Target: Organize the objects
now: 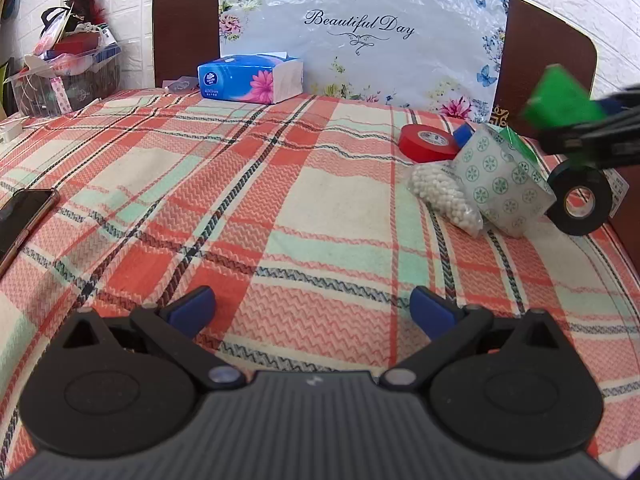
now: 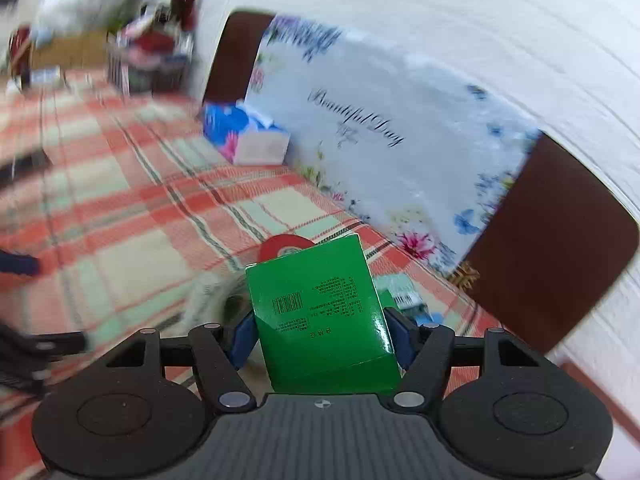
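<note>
My right gripper (image 2: 322,330) is shut on a green box (image 2: 320,312), lifted off the table; its blue pads press both sides of the box. The left wrist view shows the same green box (image 1: 560,98) in the air at the right, in the right gripper (image 1: 576,128). Below it lies a pile: a red tape roll (image 1: 428,142), a black tape roll (image 1: 580,202), a white box with green rosettes (image 1: 502,182) and a bag of white beads (image 1: 444,196). My left gripper (image 1: 314,310) is open over bare checked cloth, with nothing between its fingers.
A blue tissue pack (image 1: 250,78) lies at the back by a flowered "Beautiful Day" sheet (image 1: 360,32) on a brown board. A clear bin of odds and ends (image 1: 64,76) stands at the far left. A phone (image 1: 20,220) lies at the left edge.
</note>
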Motion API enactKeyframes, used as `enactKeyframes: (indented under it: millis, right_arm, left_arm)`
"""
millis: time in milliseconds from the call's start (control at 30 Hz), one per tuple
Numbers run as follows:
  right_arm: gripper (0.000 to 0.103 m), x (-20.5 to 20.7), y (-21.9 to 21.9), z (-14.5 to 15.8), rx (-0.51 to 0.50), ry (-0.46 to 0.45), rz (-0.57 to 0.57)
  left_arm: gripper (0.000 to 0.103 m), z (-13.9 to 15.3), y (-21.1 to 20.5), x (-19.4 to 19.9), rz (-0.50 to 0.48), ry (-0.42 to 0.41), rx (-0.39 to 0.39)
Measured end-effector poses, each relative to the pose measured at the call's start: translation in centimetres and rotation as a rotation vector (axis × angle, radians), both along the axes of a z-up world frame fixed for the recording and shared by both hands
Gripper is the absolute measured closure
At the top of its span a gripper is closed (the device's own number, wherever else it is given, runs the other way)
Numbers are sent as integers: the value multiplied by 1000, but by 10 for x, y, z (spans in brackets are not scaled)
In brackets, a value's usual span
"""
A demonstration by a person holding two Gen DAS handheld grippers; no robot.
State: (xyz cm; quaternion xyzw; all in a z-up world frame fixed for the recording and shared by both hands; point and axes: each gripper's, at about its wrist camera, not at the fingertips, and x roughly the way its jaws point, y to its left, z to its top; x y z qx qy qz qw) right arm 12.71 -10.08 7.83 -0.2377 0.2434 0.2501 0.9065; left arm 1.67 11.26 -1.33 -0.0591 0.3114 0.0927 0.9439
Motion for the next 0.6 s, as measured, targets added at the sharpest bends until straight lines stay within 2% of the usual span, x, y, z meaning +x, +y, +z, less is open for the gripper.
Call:
enactKeyframes:
  millis: [67,167,267,300,333,400,500,533,600]
  right_arm:
    - [38,-23,-15,-2,29,53,-8]
    - [37,-46,-31,-26,70,187,-46]
    - [36,-59,-38,-57,91,266,-102]
    - [29,-63,-40,-64,105,280,-115]
    - [18,-68,-43,-68,126,283,-120]
    - [11,-79,-52,-72,157,259,-132]
    - [7,-94,-58,-78,153,235,-139]
    - [6,-95,-60,-80,158,231,-144]
    - [6,-93,-65,-82,190,242,-148]
  left_arm:
    - [0,1,0,0,-3,-3,-1]
    - [0,3,-2,-1,-31,-6,-4]
    - [0,14,-15,2,-142,0,-36]
    - [0,21,-21,4,-182,2,-59]
    - [0,28,-27,5,-226,3,-92]
    - [0,39,-39,10,-331,18,-188]
    - [0,44,-62,24,-473,84,-332]
    - [2,43,-71,28,-501,104,-349]
    - [3,40,-89,37,-530,128,-331]
